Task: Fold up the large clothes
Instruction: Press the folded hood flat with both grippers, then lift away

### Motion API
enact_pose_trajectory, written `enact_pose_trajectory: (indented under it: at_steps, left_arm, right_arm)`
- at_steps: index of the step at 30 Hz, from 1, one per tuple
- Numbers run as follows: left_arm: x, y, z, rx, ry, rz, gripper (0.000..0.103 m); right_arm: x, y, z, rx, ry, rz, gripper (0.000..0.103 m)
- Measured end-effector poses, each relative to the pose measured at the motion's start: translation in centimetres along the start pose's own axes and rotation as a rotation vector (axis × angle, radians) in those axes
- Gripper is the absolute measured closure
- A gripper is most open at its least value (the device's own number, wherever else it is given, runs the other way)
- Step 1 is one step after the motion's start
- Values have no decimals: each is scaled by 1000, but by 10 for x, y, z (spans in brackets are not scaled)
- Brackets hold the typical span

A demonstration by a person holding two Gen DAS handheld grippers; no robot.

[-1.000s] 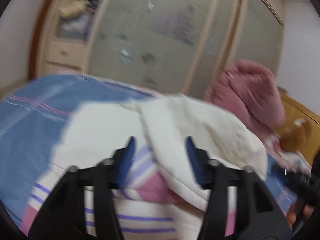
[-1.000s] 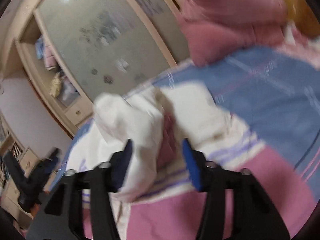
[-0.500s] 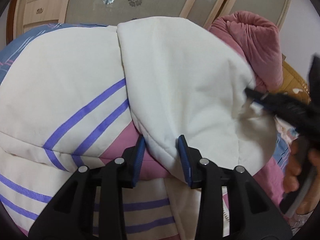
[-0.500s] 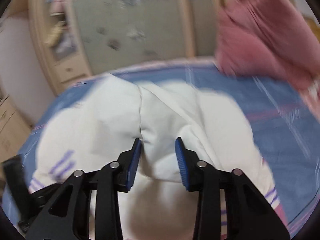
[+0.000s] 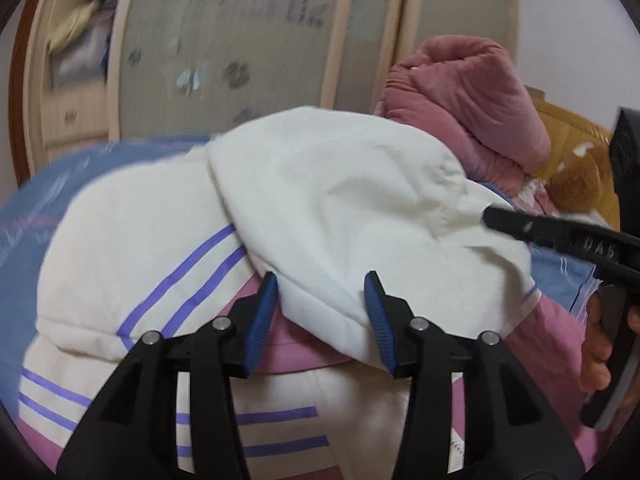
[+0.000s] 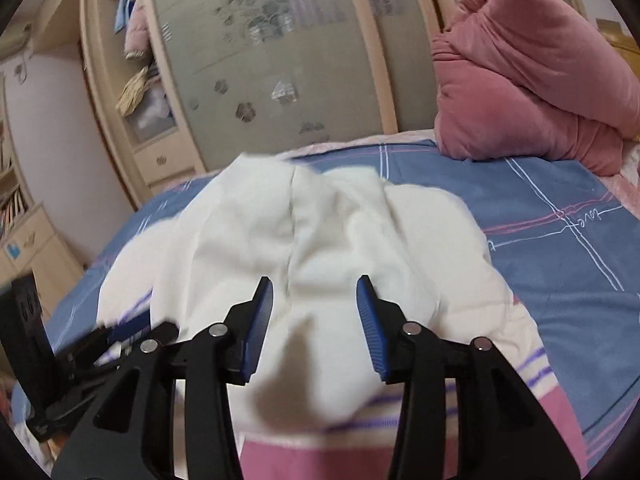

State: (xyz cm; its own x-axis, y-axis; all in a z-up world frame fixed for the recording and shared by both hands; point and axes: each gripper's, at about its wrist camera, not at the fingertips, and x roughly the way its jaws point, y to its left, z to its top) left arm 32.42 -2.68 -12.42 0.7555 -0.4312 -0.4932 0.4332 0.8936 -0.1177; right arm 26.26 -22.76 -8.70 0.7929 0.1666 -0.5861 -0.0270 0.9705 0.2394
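Item: cream hooded sweatshirt with purple stripes and pink panels [image 5: 132, 240], frame centre on blue checked bedsheet [image 6: 560, 248]. Hood folded over; body unfolded. Left gripper [image 5: 320, 316], right gripper [image 6: 314, 320]: fingers apart, empty.

Cream-and-pink striped hoodie [image 5: 320, 208], seemingly half-folded, on bed

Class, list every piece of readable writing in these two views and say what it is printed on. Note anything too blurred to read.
"love": cursive white script on the blue bedsheet, right wrist view.
"DAS": raised letters, only partly legible, on the black finger of the right hand-held gripper, left wrist view.
Blue sticker on the cabinet at far left: too small to read.
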Motion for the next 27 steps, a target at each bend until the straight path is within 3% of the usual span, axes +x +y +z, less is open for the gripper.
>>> enact_pose_trajectory:
  at_steps: [3, 7, 15, 17, 20, 22, 27]
  left_arm:
    - [15, -6, -3, 28, 74, 10, 55]
    - [40, 8, -11, -32, 220, -15, 49]
    - [47, 6, -18, -9, 256, 12, 49]
    - [42, 8, -15, -17, 236, 3, 49]
    - [32, 15, -11, -53, 262, -3, 47]
    - [17, 23, -10, -115, 286, -7, 46]
    - [-44, 35, -42, -292, 365, -71, 36]
  right_arm:
    - [27, -4, -14, -22, 99, -67, 59]
    - [55, -13, -30, 18, 166, -76, 59]
    - [58, -9, -34, 8, 169, -82, 58]
    - [43, -9, -31, 25, 136, -45, 52]
    - [-12, -7, -34, 81, 88, 100, 40]
    - [-44, -7, -41, 97, 105, 138, 32]
    - [-94, -20, -86, 192, 200, 277, 31]
